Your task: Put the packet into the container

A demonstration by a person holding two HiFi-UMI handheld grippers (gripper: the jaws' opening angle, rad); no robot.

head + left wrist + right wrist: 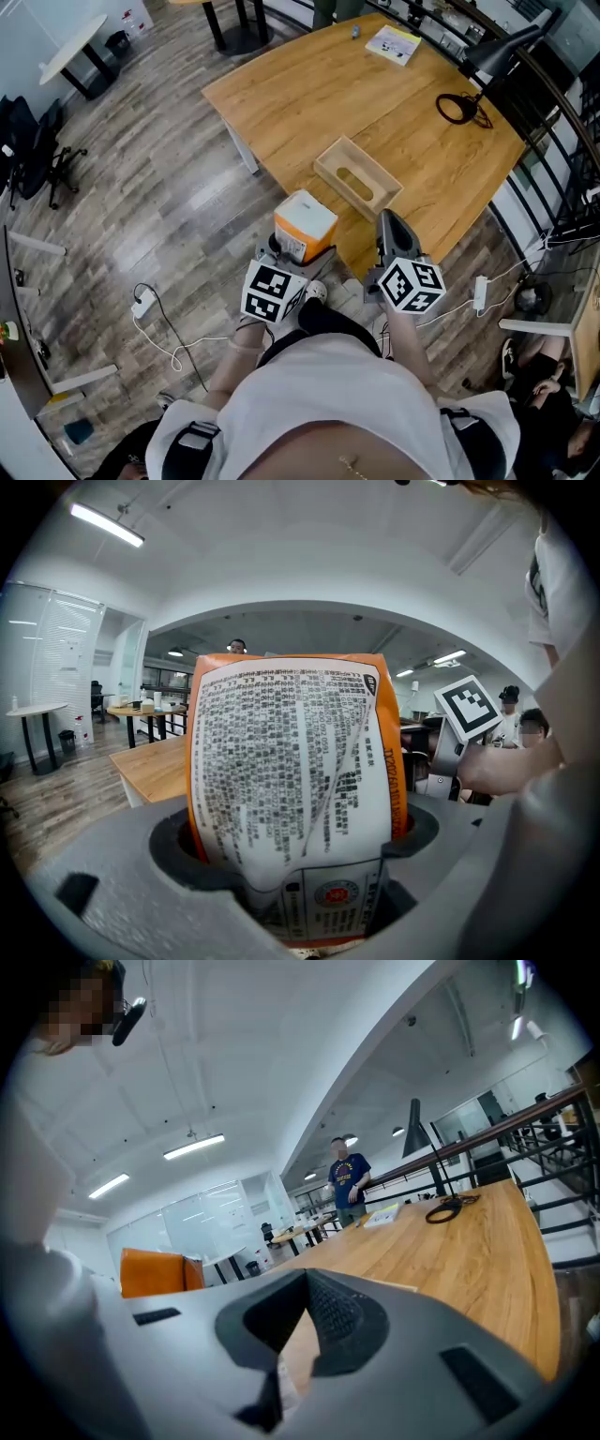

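Observation:
An orange and white packet [303, 225] stands upright between the jaws of my left gripper [298, 251], which is shut on it just off the near edge of the wooden table [309, 89]. In the left gripper view the packet [291, 761], covered in small print, fills the middle, and the left gripper [295, 860] clamps its lower end. The container [357, 176], an open light-wood box, sits on the table just beyond both grippers. My right gripper [393, 230] is shut and holds nothing, to the right of the packet. In the right gripper view the packet [155, 1271] shows as an orange block left of the right gripper [298, 1330].
A booklet [394, 43] and a coiled black cable [459, 109] lie at the table's far side, under a black desk lamp [502, 52]. A railing [562, 122] runs along the right. Cables and a power strip [143, 302] lie on the floor. A person [349, 1181] stands beyond the table.

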